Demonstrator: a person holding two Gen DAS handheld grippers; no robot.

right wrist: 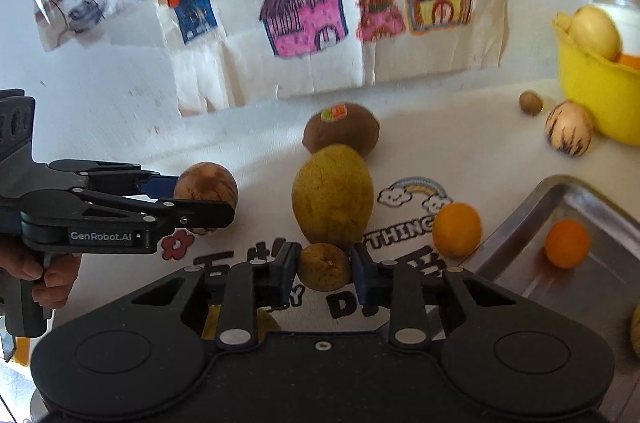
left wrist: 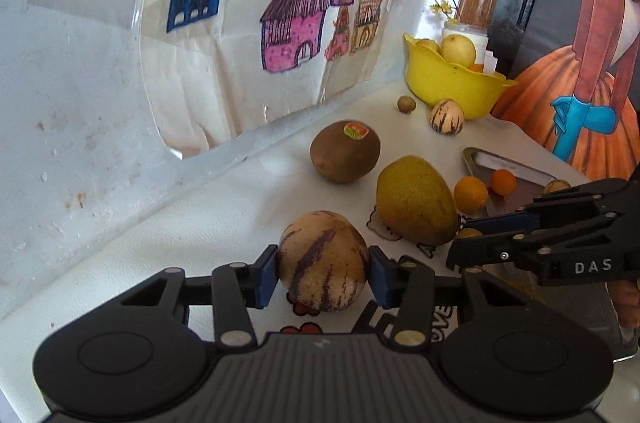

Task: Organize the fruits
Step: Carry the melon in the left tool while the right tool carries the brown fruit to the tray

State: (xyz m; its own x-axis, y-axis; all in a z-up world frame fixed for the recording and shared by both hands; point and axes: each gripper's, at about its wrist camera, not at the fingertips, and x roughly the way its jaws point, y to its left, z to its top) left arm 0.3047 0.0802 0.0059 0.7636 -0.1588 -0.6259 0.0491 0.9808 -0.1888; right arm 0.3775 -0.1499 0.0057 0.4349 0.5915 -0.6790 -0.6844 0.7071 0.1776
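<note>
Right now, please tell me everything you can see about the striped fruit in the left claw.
The striped fruit is round to slightly oval, with smooth tan-cream skin and irregular purple streaks running lengthwise. It looks whole and unbruised. The left claw is shut on it, one blue pad pressing each side. It sits low over the white printed tablecloth; whether it rests on the cloth cannot be told. The large yellow-green fruit lies nearby, apart from it.

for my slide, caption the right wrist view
Right gripper shut on a small brown fruit beside a steel tray.

striped pepino melon (left wrist: pixel 323 260) clamped between pads | small brownish-yellow fruit (right wrist: pixel 324 266) clamped | kiwi (left wrist: pixel 345 151), yellow-green mango (left wrist: pixel 415 199) loose on cloth
</note>
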